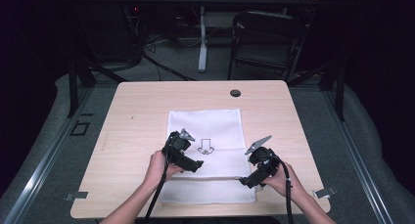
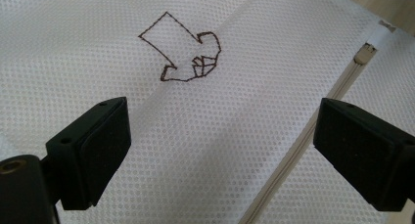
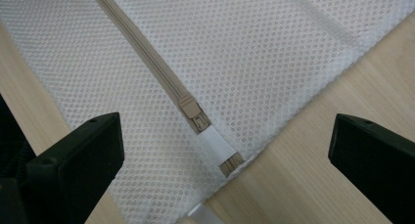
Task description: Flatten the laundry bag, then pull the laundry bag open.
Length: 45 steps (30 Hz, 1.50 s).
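Note:
A white mesh bag (image 1: 208, 131) lies flat on the wooden table (image 1: 137, 116), with a brown stitched arrow figure (image 1: 205, 147) at its middle and a beige zipper (image 1: 220, 178) running across near its front. My left gripper (image 1: 199, 164) hovers over the bag's left part, jaws wide open; its own view shows the mesh bag (image 2: 235, 101), the stitched figure (image 2: 188, 50) and the zipper (image 2: 313, 131). My right gripper (image 1: 242, 181) is open at the bag's right edge, above the zipper slider (image 3: 192, 111) and the zipper's end (image 3: 230, 163). Nothing sits between either pair of jaws.
A round black grommet (image 1: 235, 93) sits in the table near its far edge. A dark folding chair (image 1: 264, 38) and a white table leg (image 1: 202, 38) stand behind the table. Metal clips (image 1: 325, 191) show at the front corners.

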### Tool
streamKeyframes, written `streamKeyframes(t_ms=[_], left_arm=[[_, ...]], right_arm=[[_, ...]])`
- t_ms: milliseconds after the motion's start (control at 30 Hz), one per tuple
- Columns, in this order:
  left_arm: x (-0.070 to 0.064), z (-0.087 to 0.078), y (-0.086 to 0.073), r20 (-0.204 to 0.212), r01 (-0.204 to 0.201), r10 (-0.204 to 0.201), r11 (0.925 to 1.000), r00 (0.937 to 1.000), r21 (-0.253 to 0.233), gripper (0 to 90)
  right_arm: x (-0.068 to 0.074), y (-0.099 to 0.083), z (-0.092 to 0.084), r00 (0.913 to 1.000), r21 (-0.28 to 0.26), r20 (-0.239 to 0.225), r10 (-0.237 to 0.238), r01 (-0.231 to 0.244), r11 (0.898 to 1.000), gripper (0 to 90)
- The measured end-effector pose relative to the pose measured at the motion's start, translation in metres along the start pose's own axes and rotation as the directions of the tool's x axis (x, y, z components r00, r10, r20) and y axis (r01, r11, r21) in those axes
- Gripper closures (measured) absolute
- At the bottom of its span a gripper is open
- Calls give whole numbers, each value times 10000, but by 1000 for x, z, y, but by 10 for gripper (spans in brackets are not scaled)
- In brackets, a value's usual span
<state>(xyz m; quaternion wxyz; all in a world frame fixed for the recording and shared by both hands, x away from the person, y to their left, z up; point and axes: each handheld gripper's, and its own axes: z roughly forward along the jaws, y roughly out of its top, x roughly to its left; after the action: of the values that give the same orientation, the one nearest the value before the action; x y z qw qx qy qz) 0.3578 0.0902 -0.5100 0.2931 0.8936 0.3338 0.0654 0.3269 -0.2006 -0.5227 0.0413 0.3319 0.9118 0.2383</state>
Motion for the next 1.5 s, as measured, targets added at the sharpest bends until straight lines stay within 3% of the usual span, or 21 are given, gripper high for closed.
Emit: streamKeyframes(t_ms=[300, 400, 500, 533, 633, 800, 933, 1000, 1033, 1167, 1267, 1367, 1500], left_arm=[[-7, 0, -1, 57, -177, 178, 9995, 9998, -265, 75], [-11, 3, 1, 277, -321, 333, 9986, 9991, -428, 77], [-20, 9, 3, 302, -625, 639, 9970, 9975, -453, 78], [-25, 13, 6, 174, -694, 698, 9972, 9974, -270, 86], [-32, 18, 8, 276, -833, 843, 9960, 9961, -336, 103], [-42, 26, 12, 488, -1144, 1164, 9926, 9920, -410, 106], [-51, 35, 15, 804, -1397, 1432, 9891, 9864, -472, 129], [-55, 39, 16, 983, -1524, 1567, 9870, 9827, -501, 157], [-56, 41, 17, 1157, -1624, 1674, 9854, 9791, -516, 157], [-65, 50, 20, 1612, -2051, 2118, 9771, 9639, -573, 208], [-68, 54, 21, 1685, -2180, 2259, 9738, 9595, -642, 230], [-70, 60, 22, 1994, -2421, 2506, 9680, 9473, -662, 301], [-72, 65, 23, 2109, -2521, 2600, 9656, 9423, -639, 383]], right_arm=[[0, 2, -3, 9997, -223, 194, 143, -138, 9997, 18], [-2, 1, -6, 9996, -338, 173, 201, -195, 9992, 46], [-3, 0, -6, 9994, -434, 246, 257, -246, 9988, 130], [-4, 0, -7, 9988, -423, 407, 262, -244, 9988, 231], [-4, 0, -6, 9994, -370, 296, 155, -144, 9992, 301], [-5, -2, -4, 9996, -194, 190, 192, -189, 9996, 341], [-4, -2, -2, 9994, -186, 223, 280, -276, 9994, 471], [-4, -2, 1, 9998, -38, 66, 180, -180, 9998, 620], [-4, -2, 1, 9998, -38, 66, 180, -180, 9998, 620], [-2, -6, 10, 9994, 142, -131, 323, -321, 9994, 816], [-3, -7, 12, 9996, 330, -116, 275, -271, 9991, 846], [-4, -7, 15, 9993, 404, -246, 289, -279, 9988, 888], [-3, -7, 18, 9991, 380, -304, 305, -293, 9988, 900]])
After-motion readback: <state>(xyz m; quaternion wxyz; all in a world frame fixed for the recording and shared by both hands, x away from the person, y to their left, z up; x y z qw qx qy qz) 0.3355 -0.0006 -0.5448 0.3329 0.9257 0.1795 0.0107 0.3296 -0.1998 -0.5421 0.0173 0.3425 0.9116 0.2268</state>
